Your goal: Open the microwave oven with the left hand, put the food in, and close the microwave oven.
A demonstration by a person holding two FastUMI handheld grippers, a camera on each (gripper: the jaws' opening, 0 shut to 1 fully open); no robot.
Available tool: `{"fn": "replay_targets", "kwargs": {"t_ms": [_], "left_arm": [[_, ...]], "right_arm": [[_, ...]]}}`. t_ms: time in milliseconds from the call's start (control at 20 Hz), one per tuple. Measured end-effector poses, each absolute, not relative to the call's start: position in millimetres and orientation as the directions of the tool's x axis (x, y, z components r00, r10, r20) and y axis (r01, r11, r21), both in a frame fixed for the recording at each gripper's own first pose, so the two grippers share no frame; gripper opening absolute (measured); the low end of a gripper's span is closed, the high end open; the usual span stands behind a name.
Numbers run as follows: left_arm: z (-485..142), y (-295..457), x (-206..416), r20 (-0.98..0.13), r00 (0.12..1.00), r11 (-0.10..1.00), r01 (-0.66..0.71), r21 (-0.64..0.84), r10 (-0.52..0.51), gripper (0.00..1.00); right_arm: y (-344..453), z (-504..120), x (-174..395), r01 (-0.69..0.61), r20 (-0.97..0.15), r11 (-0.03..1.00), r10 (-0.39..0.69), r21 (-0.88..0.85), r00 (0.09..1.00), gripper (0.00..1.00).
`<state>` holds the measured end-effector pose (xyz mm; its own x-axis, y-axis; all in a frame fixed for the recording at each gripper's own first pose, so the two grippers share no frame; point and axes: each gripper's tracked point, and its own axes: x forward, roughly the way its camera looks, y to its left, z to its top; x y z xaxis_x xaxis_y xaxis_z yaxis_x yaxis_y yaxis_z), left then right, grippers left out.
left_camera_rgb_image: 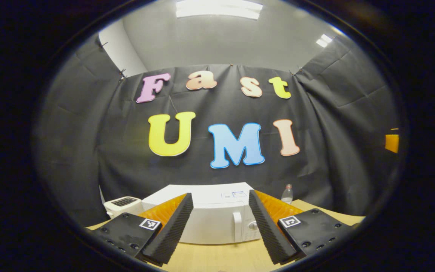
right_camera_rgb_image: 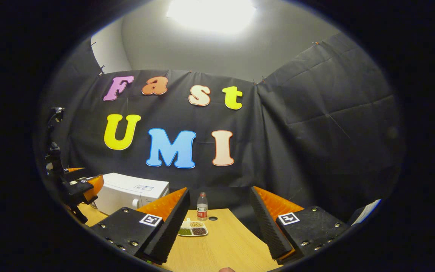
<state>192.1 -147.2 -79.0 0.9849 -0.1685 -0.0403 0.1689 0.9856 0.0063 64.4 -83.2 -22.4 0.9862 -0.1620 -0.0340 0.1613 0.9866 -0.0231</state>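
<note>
On the wooden table (left_camera_rgb_image: pixel 217 258) the white microwave (left_camera_rgb_image: pixel 217 217) lies broadside, door shut, handle toward its right. Left gripper (left_camera_rgb_image: pixel 221 230) gapes empty before it; right gripper (right_camera_rgb_image: pixel 221 228) gapes empty near the sectioned food tray (right_camera_rgb_image: pixel 192 229).

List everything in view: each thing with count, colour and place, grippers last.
Microwave oven: one, white, door shut, back of table.
Toaster: one, white, left of the microwave oven.
Water bottle: one, clear, right of the microwave oven.
Food tray: one, white, holding divided grains, in front of the water bottle.
Table: one, light wood.
Left gripper: jaws open, facing the microwave oven.
Right gripper: jaws open, over the table.
</note>
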Motion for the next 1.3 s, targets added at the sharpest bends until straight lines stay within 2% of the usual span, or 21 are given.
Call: {"fn": "replay_targets", "kwargs": {"t_ms": [200,700,800,850,900,950,1000,1050,1200,1250,1300], "left_arm": [[-120.8,-164.5,224.3,-0.116,0.971,0.978,0.209,-0.023,-0.21,0.98],[-217.5,-200.3,286.0,-0.266,0.917,0.954,0.298,-0.037,-0.297,1.0],[-237.3,-207.3,294.5,-0.298,0.903,0.95,0.308,-0.048,-0.308,0.98],[-247.0,-210.2,299.3,-0.316,0.897,0.949,0.312,-0.049,-0.311,0.94],[-257.2,-210.8,301.9,-0.334,0.89,0.948,0.314,-0.047,-0.311,1.0],[-264.5,-212.3,305.5,-0.35,0.883,0.947,0.317,-0.048,-0.313,0.99],[-271.6,-214.7,308.1,-0.364,0.877,0.946,0.32,-0.05,-0.315,0.98],[-277.7,-215.3,309.3,-0.374,0.872,0.946,0.321,-0.051,-0.316,0.98],[-284.6,-217.8,314.6,-0.372,0.871,0.944,0.328,-0.043,-0.32,0.94],[-285.0,-219.4,317.2,-0.37,0.872,0.943,0.331,-0.038,-0.321,0.84],[-287.0,-221.1,317.9,-0.372,0.87,0.942,0.335,-0.033,-0.323,0.81]], "right_arm": [[-88.8,-25.2,66.9,0.221,-0.06,0.975,-0.223,-0.032,0.973,0.96],[-94.1,-35.4,68.8,0.345,-0.11,0.936,-0.352,-0.077,0.93,0.96],[-97.7,-35.8,63.5,0.373,-0.111,0.924,-0.381,-0.088,0.918,0.96],[-99.1,-35.8,62.0,0.386,-0.113,0.918,-0.395,-0.094,0.912,0.96],[-100.8,-37.3,60.3,0.397,-0.117,0.912,-0.407,-0.099,0.906,0.96],[-101.2,-38.2,58.5,0.406,-0.122,0.908,-0.417,-0.104,0.901,0.96],[-102.3,-40.2,55.3,0.416,-0.127,0.903,-0.427,-0.108,0.895,0.92],[-102.6,-41.5,52.5,0.424,-0.132,0.899,-0.436,-0.112,0.89,0.96],[-102.8,-45.7,45.8,0.442,-0.144,0.889,-0.456,-0.12,0.879,0.95],[-102.1,-46.1,44.6,0.445,-0.148,0.887,-0.459,-0.122,0.876,0.95],[-100.0,-47.1,44.4,0.445,-0.151,0.887,-0.46,-0.123,0.875,0.95]]}}
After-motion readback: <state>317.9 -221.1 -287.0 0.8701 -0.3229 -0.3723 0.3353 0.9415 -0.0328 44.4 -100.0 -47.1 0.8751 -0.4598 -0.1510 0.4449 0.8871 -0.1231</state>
